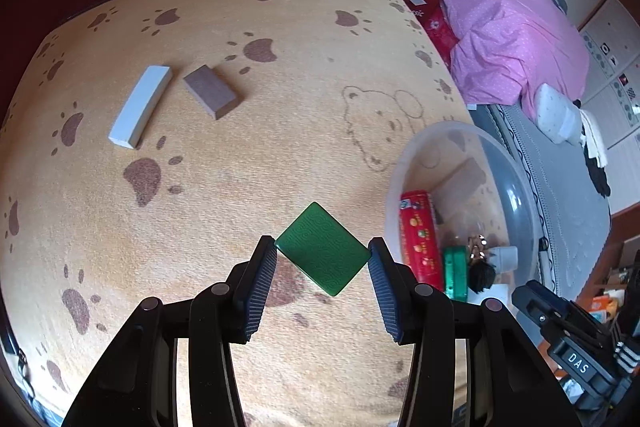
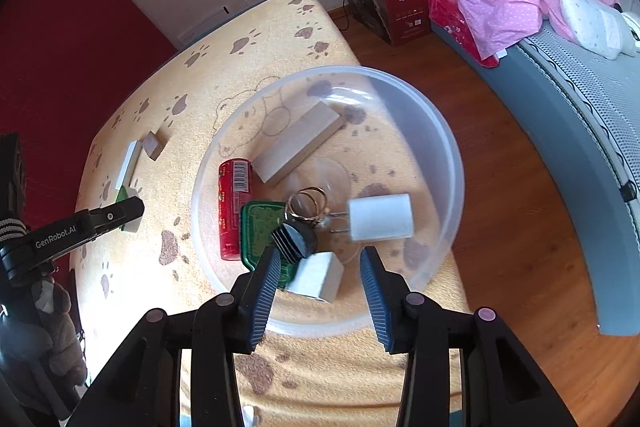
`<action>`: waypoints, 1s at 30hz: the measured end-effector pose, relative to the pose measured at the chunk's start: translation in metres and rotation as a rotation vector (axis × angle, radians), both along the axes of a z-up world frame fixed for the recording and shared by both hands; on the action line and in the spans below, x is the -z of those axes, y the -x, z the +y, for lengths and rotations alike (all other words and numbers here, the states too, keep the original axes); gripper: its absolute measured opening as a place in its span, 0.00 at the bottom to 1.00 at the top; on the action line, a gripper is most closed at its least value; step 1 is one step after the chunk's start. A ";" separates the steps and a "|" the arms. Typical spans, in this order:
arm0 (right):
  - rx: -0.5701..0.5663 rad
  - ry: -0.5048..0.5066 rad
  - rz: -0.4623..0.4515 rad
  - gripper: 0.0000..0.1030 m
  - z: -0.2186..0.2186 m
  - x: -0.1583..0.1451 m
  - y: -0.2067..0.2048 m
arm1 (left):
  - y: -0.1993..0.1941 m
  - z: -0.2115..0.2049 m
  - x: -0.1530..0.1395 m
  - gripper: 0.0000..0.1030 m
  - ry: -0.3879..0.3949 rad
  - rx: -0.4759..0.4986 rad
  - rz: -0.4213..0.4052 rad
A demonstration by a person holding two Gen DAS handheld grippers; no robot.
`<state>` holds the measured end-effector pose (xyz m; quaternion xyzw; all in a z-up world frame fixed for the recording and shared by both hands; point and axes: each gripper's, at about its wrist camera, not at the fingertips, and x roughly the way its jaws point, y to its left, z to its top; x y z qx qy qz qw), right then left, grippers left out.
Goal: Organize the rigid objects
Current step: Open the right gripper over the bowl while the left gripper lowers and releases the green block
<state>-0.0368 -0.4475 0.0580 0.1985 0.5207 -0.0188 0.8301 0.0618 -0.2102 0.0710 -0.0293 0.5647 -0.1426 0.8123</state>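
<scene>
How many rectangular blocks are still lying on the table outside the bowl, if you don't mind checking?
2: a white block and a brown block lie side by side on the tablecloth, far from the bowl. More could be hidden behind the grippers.

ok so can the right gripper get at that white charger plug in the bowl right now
Probably yes. The right gripper is open, holds nothing and hangs over the clear bowl. The white charger plug lies uncovered on top, its prongs toward the key rings.
</scene>
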 end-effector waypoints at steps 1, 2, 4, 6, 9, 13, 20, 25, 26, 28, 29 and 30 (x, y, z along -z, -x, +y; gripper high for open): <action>0.001 -0.001 -0.001 0.44 -0.001 0.000 0.001 | 0.001 -0.004 -0.001 0.47 0.000 0.007 -0.001; 0.001 -0.002 -0.002 0.44 -0.003 0.000 0.002 | 0.002 -0.008 -0.001 0.47 0.001 0.015 -0.002; 0.002 -0.003 -0.005 0.44 -0.006 -0.001 0.005 | 0.003 -0.017 -0.002 0.47 0.004 0.030 -0.004; 0.005 -0.003 -0.007 0.44 -0.008 -0.002 0.007 | 0.005 -0.027 -0.003 0.47 0.005 0.049 -0.007; 0.015 -0.004 -0.009 0.47 -0.014 -0.002 0.011 | 0.008 -0.040 -0.005 0.47 0.008 0.076 -0.010; 0.018 -0.004 -0.009 0.49 -0.019 -0.002 0.014 | 0.011 -0.059 -0.006 0.47 0.012 0.121 -0.012; 0.032 -0.006 -0.009 0.49 -0.028 -0.002 0.019 | 0.013 -0.089 -0.006 0.47 0.015 0.187 -0.011; 0.036 -0.007 -0.008 0.49 -0.031 -0.001 0.019 | 0.011 -0.107 -0.005 0.48 0.019 0.227 -0.010; 0.036 -0.007 -0.008 0.49 -0.031 -0.001 0.019 | 0.010 -0.110 -0.004 0.48 0.021 0.230 -0.009; 0.035 -0.008 -0.009 0.49 -0.031 -0.001 0.019 | 0.009 -0.113 -0.003 0.49 0.043 0.240 -0.003; 0.035 -0.009 -0.009 0.49 -0.031 -0.001 0.019 | 0.009 -0.113 -0.004 0.50 0.050 0.242 -0.002; 0.035 -0.010 -0.009 0.49 -0.032 -0.001 0.018 | 0.009 -0.113 -0.004 0.52 0.049 0.241 -0.003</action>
